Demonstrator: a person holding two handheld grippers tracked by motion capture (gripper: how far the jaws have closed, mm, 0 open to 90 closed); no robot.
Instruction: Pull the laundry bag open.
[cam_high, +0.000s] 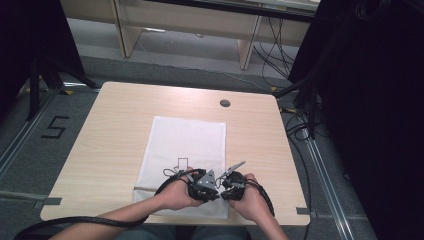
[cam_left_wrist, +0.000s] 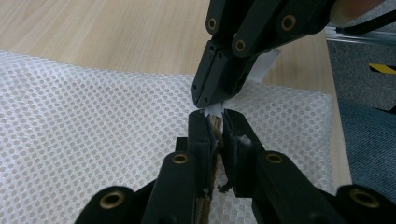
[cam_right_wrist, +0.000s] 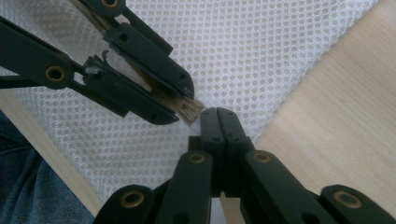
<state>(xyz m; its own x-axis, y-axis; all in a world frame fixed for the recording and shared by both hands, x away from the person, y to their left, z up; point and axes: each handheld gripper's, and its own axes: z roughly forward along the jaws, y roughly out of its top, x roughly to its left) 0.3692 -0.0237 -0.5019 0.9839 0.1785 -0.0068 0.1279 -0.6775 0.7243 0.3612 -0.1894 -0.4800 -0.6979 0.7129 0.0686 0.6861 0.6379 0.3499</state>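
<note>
Near the table's front edge, over the white mesh mat, my two grippers meet tip to tip. My left gripper is shut on a thin brown flat piece, whose frayed end pokes out past the jaws. My right gripper comes in from above and is shut on a white strip that sticks out of the brown piece's end. In the right gripper view my right gripper has its jaws pressed together right beside my left gripper. In the high view my left gripper and right gripper sit side by side.
The mat lies in the middle of a light wooden table with a round cable hole at the back. The table's front edge is just below the hands. Cables trail from both grippers. Dark stands and cables flank the table on the floor.
</note>
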